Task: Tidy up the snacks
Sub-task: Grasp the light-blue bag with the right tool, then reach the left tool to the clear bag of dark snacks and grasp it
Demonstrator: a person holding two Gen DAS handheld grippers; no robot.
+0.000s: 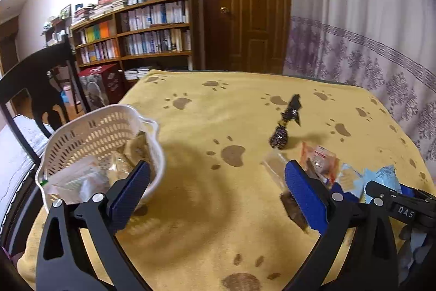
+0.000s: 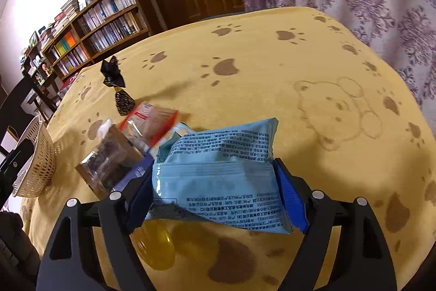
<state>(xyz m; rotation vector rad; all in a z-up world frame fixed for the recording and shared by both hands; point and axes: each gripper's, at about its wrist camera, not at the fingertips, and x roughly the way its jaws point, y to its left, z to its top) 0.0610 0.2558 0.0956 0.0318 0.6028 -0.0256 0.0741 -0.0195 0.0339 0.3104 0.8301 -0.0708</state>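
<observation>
My left gripper (image 1: pixel 218 192) is open over the yellow paw-print cloth, with nothing between its blue pads. To its left stands a white slotted basket (image 1: pixel 81 138) holding several wrapped snacks. My right gripper (image 2: pixel 218 190) is shut on a light blue snack packet (image 2: pixel 218 168), lifted a little off the cloth. Left of it lie a clear packet with dark contents (image 2: pixel 111 160) and an orange-edged packet (image 2: pixel 150 122). A black foil-wrapped sweet (image 2: pixel 120 92) lies farther back. The loose packets (image 1: pixel 321 162) and the right gripper's arm (image 1: pixel 400 206) show at the right edge of the left wrist view.
A yellow translucent object (image 2: pixel 160 250) lies under the right gripper. A black chair (image 1: pixel 35 89) stands past the table's left edge. A bookshelf (image 1: pixel 136 32), a wooden door (image 1: pixel 248 4) and a patterned curtain (image 1: pixel 368 45) lie beyond the table.
</observation>
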